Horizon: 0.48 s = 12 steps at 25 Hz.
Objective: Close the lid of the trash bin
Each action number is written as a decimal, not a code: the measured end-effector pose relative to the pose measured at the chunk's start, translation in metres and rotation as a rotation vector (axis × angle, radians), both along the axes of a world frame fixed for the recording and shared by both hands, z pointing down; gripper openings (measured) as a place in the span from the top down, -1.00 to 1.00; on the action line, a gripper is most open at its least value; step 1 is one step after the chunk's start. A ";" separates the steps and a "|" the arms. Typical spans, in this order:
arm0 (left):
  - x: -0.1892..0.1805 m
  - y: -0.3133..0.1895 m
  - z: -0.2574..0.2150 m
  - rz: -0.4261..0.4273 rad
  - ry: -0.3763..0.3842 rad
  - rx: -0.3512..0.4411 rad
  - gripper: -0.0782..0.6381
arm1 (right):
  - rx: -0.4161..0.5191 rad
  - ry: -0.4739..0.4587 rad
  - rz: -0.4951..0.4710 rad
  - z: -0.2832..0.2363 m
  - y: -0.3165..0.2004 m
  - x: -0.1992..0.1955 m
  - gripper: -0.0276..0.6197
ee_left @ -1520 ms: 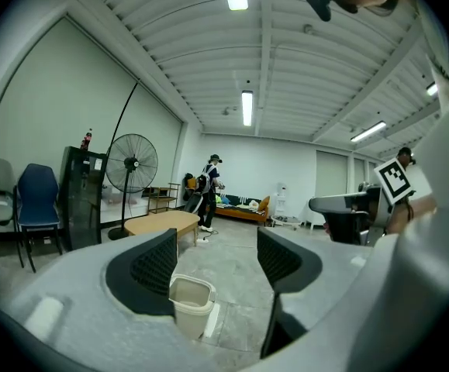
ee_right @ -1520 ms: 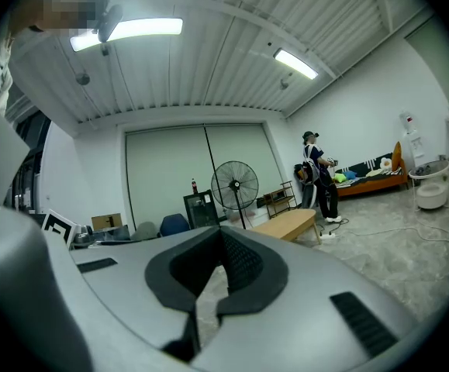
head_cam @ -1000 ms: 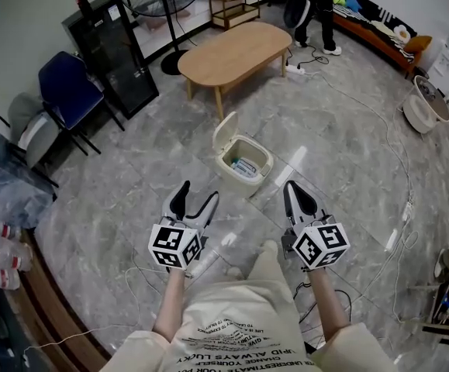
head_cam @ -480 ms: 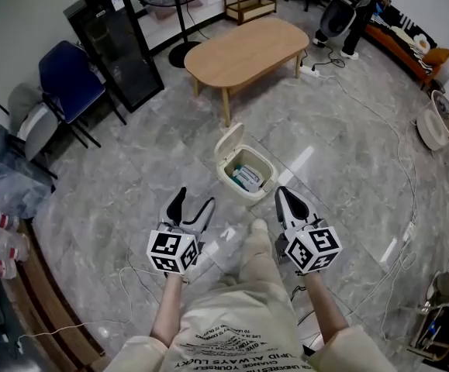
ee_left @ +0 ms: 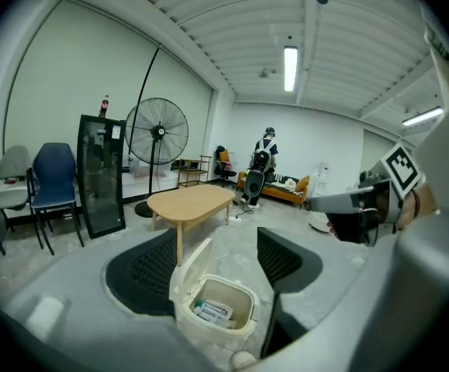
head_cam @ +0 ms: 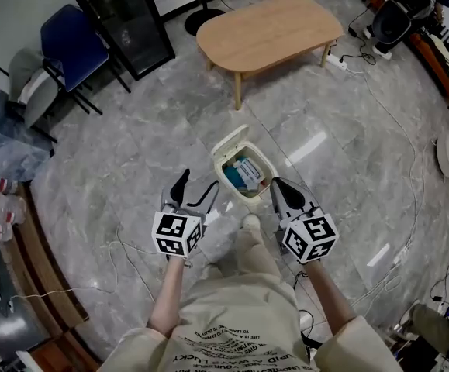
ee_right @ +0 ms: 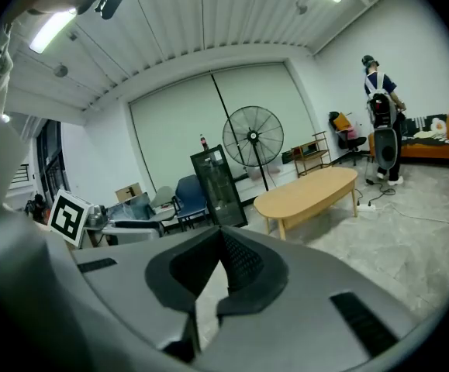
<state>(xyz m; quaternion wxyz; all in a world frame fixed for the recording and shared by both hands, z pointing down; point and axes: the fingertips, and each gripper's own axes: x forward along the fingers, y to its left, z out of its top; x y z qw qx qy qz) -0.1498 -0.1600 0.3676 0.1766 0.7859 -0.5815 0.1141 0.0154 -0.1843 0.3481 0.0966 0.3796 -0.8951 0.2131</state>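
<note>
The trash bin (head_cam: pixel 226 178) sits on the floor (head_cam: pixel 131 153) ahead of you, lid (head_cam: pixel 226 140) upright. Your left tool (head_cam: pixel 197 187) has jaws apart, framing it; your right tool (head_cam: pixel 280 186), jaws together, looks suited to pushing the lid down.

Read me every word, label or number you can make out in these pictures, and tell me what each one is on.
"ALWAYS LUCKY": shirt, printed upside down to the head view.
"CHANGE YOUR LUCKY": same shirt; its other lines are too small to read.
Packet in the trash bin: print too small.
Bottle on the black cabinet: label too small.
Left hand-held gripper and right hand-held gripper: square markers only, no words.
</note>
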 end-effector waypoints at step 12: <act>0.005 -0.090 0.082 -0.052 -0.081 -0.114 -0.09 | -0.079 0.064 -0.190 0.091 -0.079 -0.029 0.90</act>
